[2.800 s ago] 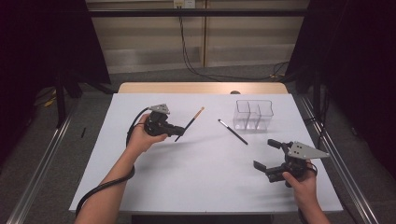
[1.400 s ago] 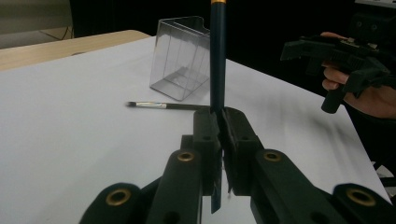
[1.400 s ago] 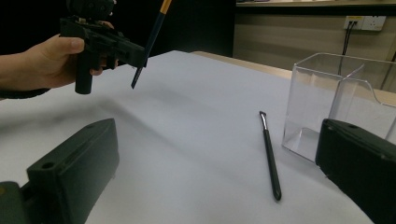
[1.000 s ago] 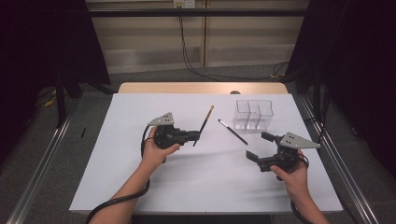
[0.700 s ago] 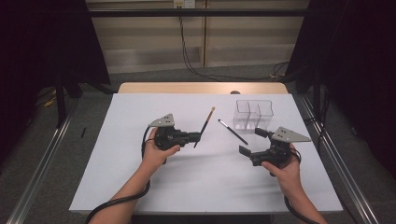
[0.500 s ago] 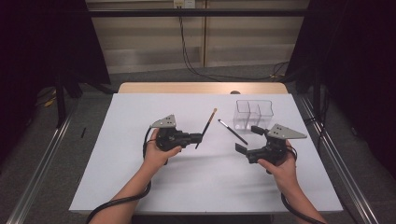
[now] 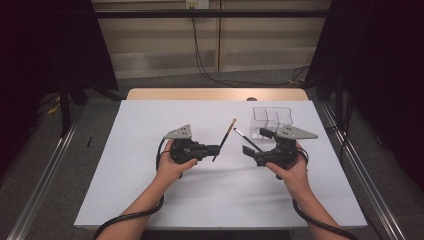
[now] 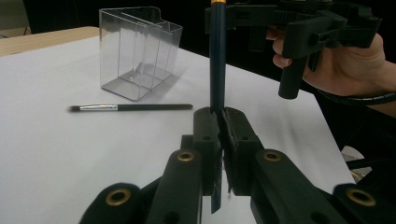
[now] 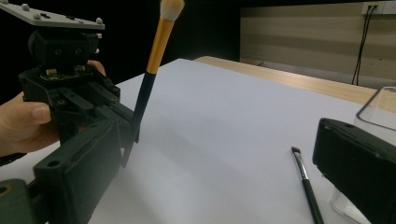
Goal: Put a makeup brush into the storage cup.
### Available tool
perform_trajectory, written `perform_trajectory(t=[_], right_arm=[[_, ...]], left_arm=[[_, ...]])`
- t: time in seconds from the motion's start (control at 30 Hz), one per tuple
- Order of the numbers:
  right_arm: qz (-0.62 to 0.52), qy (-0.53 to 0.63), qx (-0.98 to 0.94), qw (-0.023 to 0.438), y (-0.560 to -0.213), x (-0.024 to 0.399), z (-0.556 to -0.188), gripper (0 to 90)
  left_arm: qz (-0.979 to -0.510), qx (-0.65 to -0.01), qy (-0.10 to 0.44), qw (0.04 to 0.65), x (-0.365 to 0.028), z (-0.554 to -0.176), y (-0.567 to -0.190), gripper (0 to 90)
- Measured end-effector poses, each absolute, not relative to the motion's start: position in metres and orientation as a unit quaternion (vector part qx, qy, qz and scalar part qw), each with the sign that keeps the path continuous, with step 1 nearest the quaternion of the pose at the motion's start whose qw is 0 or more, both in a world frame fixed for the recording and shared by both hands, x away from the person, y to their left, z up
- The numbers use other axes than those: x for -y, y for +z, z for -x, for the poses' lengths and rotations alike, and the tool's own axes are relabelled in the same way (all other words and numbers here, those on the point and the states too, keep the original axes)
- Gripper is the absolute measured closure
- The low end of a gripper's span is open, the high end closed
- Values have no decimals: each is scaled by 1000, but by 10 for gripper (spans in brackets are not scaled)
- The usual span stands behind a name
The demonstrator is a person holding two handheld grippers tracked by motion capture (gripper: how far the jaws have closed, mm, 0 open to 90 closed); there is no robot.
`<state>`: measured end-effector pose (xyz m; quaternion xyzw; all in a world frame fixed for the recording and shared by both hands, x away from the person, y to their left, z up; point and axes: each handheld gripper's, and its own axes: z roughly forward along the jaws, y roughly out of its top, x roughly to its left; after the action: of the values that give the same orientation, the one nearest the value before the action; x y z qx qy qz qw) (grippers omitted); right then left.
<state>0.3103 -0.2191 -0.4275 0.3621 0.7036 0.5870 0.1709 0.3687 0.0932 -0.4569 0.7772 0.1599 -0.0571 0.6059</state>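
- Table (image 7: pixel 150 200) with a white top carries everything, the person's forearms coming in from the near edge in the high view
- Clear plastic organiser (image 7: pixel 271 121) stands toward the far right of the table; the left gripper view shows its inner dividers (image 8: pixel 140 51), and I see nothing in the compartments
- Left gripper (image 7: pixel 216 148) has its jaws clamped tight on the dark lower handle of the large brush (image 7: pixel 224 139), which is held above the table near its middle, tilted up and away toward the organiser
- Large brush has a dark blue-black handle, an orange-yellow ferrule and a pale fluffy head; the right gripper view shows the head (image 9: pixel 171 8), while the left gripper view shows the handle end poking below the pads (image 8: pixel 215 196)
- Right gripper (image 7: pixel 255 142) faces the left one with its jaws spread apart and nothing between them; in the right gripper view its two jaws frame the large brush without touching it
- Small brush (image 7: pixel 247 140) lies flat on the table just beside the organiser, thin and black with a silver ferrule and dark tip, seen clearly in the left gripper view (image 8: pixel 130 107); in the high view the right gripper partly covers it
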Motion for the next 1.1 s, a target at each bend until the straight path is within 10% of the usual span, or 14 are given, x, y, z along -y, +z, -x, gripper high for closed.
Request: perform_trajectory(t=[1.1], right_arm=[[-336,633,-686,129,-427,190,-323,562]], left_arm=[[-775,-150,-60,611,-82,-366,-458,845]])
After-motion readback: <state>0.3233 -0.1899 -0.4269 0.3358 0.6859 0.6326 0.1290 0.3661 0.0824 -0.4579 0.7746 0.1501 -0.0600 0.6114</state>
